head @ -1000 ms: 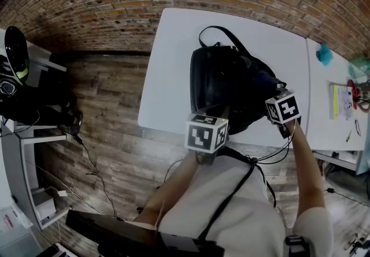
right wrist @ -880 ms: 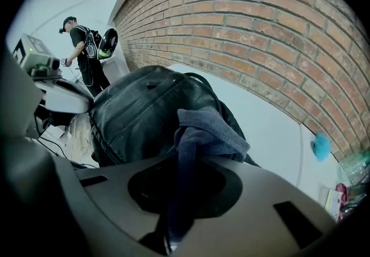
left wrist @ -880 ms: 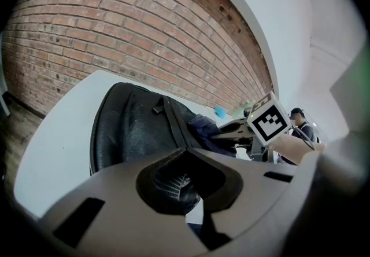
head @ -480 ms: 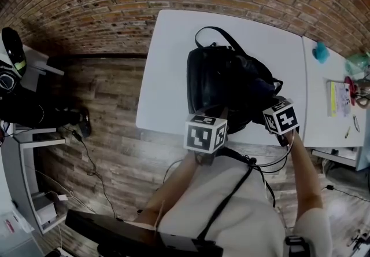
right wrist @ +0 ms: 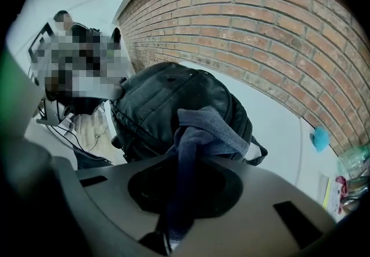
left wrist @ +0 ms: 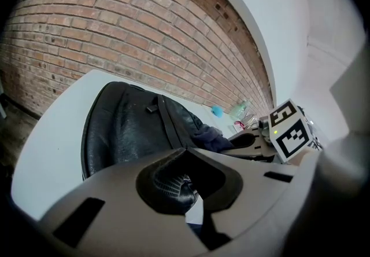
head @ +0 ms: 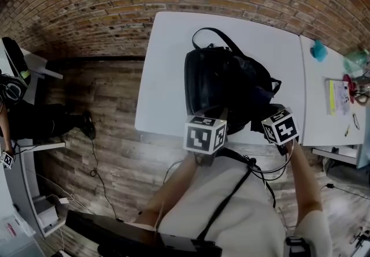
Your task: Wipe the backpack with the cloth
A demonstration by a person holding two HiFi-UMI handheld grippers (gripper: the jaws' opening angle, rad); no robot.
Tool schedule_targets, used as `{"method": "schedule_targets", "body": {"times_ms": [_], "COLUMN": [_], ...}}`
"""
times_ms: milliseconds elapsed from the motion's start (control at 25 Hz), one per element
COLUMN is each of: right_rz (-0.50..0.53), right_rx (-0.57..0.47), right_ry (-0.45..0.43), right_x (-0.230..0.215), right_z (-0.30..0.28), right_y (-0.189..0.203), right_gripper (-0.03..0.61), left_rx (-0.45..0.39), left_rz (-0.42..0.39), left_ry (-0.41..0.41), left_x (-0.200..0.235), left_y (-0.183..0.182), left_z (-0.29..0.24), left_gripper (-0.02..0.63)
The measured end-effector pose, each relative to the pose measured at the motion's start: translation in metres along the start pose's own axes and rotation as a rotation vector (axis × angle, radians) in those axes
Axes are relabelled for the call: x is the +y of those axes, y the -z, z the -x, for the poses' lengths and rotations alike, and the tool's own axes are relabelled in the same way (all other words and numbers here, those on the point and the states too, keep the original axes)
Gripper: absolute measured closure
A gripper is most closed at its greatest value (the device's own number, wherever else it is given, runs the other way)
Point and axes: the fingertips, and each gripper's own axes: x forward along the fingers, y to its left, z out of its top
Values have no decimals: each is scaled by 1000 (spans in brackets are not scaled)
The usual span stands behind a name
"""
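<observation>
A black backpack (head: 222,85) lies flat on the white table (head: 167,65), its carry loop toward the brick wall. My left gripper (left wrist: 186,189) sits at the pack's near edge, jaws shut on a fold of its black fabric. A dark blue cloth (right wrist: 202,131) hangs bunched from my right gripper (right wrist: 173,215), which is shut on it. In the head view the cloth (head: 261,98) rests on the pack's near right corner. The left gripper view shows the backpack (left wrist: 127,128) ahead, with the cloth (left wrist: 211,136) to its right.
A second white table (head: 324,117) on the right holds a teal object (head: 318,50) and papers and small items (head: 342,98). The brick wall runs along the far side. Wooden floor lies to the left, where a person in dark clothes (head: 34,117) sits by a desk.
My right gripper has drawn the cloth down the pack's right side toward the table's near edge. The left gripper keeps its hold in the same spot.
</observation>
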Motion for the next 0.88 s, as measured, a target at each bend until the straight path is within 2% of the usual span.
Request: {"method": "schedule_targets", "body": {"times_ms": [440, 640, 880], "right_rz": [-7, 4, 9], "right_rx": [24, -21, -122], "right_ry": [-25, 22, 132], "right_x": [4, -15, -63], "right_z": [3, 18, 30], "right_y": [9, -9, -47], "right_gripper": [531, 531, 531], "left_rx": [10, 14, 21], "left_rz": [-8, -8, -15], "left_ry": [4, 3, -1], "left_x": [-1, -2, -2], "left_y": [0, -1, -3], "left_z": [-4, -6, -9], "left_gripper": [611, 611, 609]}}
